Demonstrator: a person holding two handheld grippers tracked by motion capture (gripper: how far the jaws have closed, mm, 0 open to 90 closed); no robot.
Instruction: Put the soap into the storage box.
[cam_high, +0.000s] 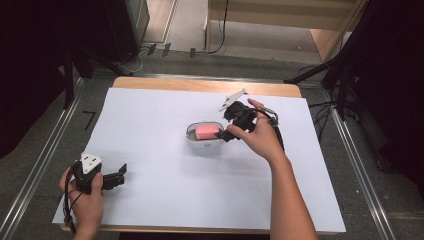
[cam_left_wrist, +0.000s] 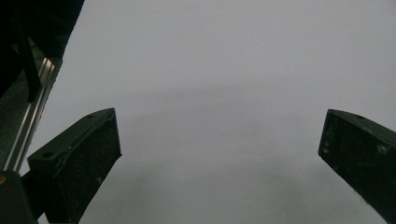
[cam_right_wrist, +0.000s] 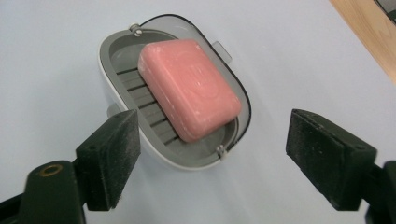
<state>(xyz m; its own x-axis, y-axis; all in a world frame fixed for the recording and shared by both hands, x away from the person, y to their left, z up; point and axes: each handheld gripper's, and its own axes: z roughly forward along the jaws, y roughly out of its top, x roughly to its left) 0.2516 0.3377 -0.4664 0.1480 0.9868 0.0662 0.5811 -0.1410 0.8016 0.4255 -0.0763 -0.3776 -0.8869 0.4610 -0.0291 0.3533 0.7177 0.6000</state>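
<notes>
- Desk (cam_high: 200, 86) with wood top, covered by a white sheet (cam_high: 165, 200); wood edge shows at the far side.
- Soap dish (cam_high: 204, 143), oval, white outside and grey inside, sits on the sheet around mid-desk, a bit right of centre.
- Pink soap bar (cam_high: 206, 131) lies inside the dish on the ribbed grey insert; in the right gripper view the soap bar (cam_right_wrist: 189, 88) sits tilted across the dish (cam_right_wrist: 122, 53), ribs visible on its near side.
- Right gripper (cam_high: 227, 134) held by the right hand (cam_high: 260, 137), just beside the right end of the dish, pointed at it; grey three-cornered plate on top.
- Right gripper (cam_right_wrist: 212, 156) jaws spread wide; nothing between the pads. One jaw is close by the dish rim, can't tell if touching; the other is well apart over bare sheet.
- Left gripper (cam_high: 120, 175) held by the left hand (cam_high: 87, 197) at the near left corner of the sheet, well apart from the dish.
- Left gripper (cam_left_wrist: 219, 149) jaws spread wide over bare sheet, holding nothing; a metal rail (cam_left_wrist: 28, 121) shows at the left edge of that view.
</notes>
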